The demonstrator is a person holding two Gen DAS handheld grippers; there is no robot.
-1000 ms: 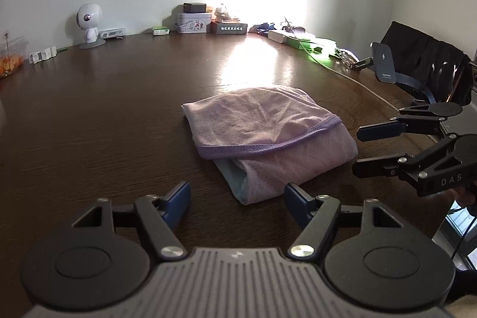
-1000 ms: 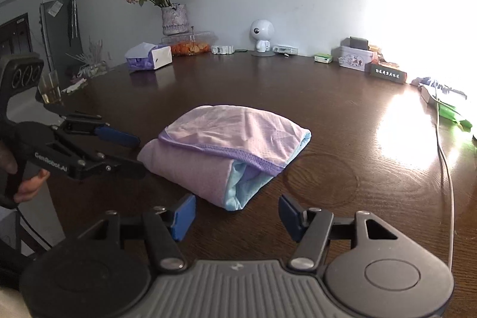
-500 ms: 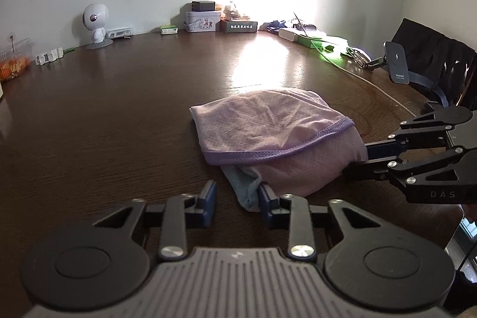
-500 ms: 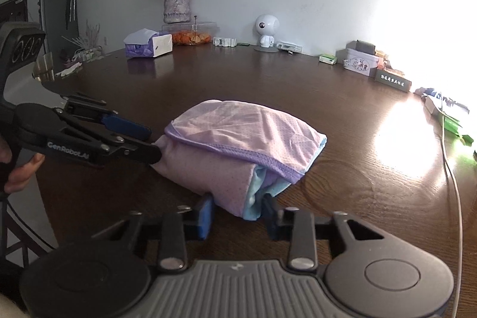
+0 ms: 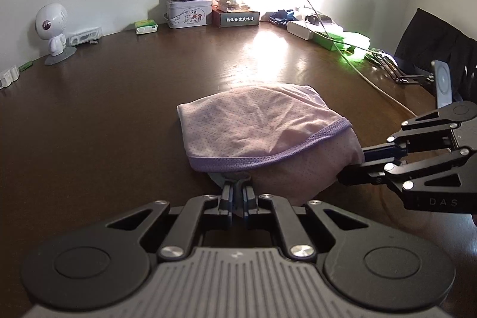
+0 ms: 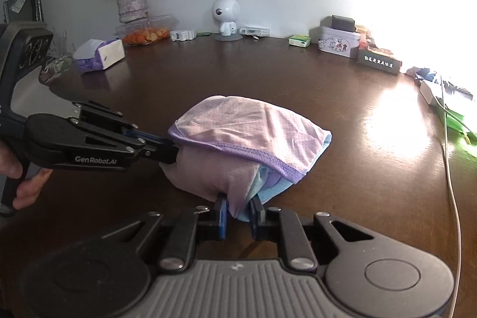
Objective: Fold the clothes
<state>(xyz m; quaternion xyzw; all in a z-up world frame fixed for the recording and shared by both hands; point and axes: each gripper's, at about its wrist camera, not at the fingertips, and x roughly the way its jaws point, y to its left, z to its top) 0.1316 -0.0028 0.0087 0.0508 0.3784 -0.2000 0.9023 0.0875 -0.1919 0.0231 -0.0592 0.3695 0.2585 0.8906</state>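
A folded pink garment (image 5: 262, 127) with purple trim and a light blue inner layer lies on the dark wooden table (image 5: 104, 109). My left gripper (image 5: 237, 192) is shut on the garment's near edge. My right gripper (image 6: 237, 209) is shut on another edge of the same garment (image 6: 250, 133), pinching pink and blue fabric. The right gripper also shows in the left wrist view (image 5: 354, 166) against the garment's right side. The left gripper shows in the right wrist view (image 6: 167, 146) against its left side.
Along the far wall stand a white robot figure (image 5: 53, 32), a tin box (image 5: 189, 11), a dark box (image 5: 235, 17) and chargers with a cable (image 5: 351, 61). A flower vase (image 6: 131, 3), tissue box (image 6: 100, 55) and black chair (image 5: 441, 49) are nearby.
Both grippers moved in to the garment from open and closed on its edges. The gripped edges are slightly bunched and lifted.
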